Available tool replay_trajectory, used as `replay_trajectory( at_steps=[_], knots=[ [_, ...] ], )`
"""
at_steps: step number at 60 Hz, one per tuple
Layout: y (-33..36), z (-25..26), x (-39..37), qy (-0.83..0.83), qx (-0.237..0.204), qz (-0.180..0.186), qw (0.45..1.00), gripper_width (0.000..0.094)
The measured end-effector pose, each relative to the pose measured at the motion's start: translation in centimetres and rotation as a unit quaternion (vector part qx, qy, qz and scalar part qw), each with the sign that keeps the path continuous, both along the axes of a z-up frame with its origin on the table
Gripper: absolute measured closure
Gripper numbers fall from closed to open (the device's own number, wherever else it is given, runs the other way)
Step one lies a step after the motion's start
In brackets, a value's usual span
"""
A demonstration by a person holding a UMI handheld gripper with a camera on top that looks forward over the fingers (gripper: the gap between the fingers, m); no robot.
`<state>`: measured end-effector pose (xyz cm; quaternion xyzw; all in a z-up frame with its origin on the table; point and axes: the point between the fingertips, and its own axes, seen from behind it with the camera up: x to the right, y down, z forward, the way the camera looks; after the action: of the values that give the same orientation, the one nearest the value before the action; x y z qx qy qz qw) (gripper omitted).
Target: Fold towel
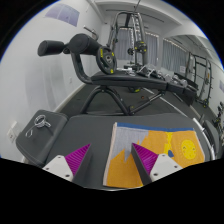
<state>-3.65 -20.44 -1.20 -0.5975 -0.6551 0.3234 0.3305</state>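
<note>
An orange towel [128, 168] with a grey upper part and a yellow and purple print lies flat on the dark table [85, 125], just ahead of the fingers and to the right. My gripper [112, 149] is open and empty, low over the table's near edge. The towel's left edge runs between the fingers. The right finger's pad [150, 158] is over the towel, and the left finger's pad [73, 158] is over bare table. I cannot tell whether the fingers touch the cloth.
A white object with a black cord [40, 124] lies at the table's left side. Beyond the table stand gym machines: a black padded bench arm [70, 47], a weight plate with a yellow centre [104, 58] and a rack [130, 35].
</note>
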Motion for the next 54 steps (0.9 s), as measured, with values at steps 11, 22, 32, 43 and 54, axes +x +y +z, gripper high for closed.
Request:
replay_trajectory(
  at_steps=[11,22,32,43,54],
  knots=[
    [1.7,-1.2,-1.5,0.007,0.048,-0.002,0.999,0.0850],
    [-0.4,-0.5,-0.8,-0.019,0.045,0.048,0.998,0.0929],
    [2.6,7.1,0.2,0.026,-0.008,0.067,0.997,0.0928],
    [14.1,12.4,0.2,0.051,-0.037,0.019,0.998,0.0926],
    [23.9,7.9,-0.2,0.031,-0.006,-0.029,0.999,0.0911]
  ],
)
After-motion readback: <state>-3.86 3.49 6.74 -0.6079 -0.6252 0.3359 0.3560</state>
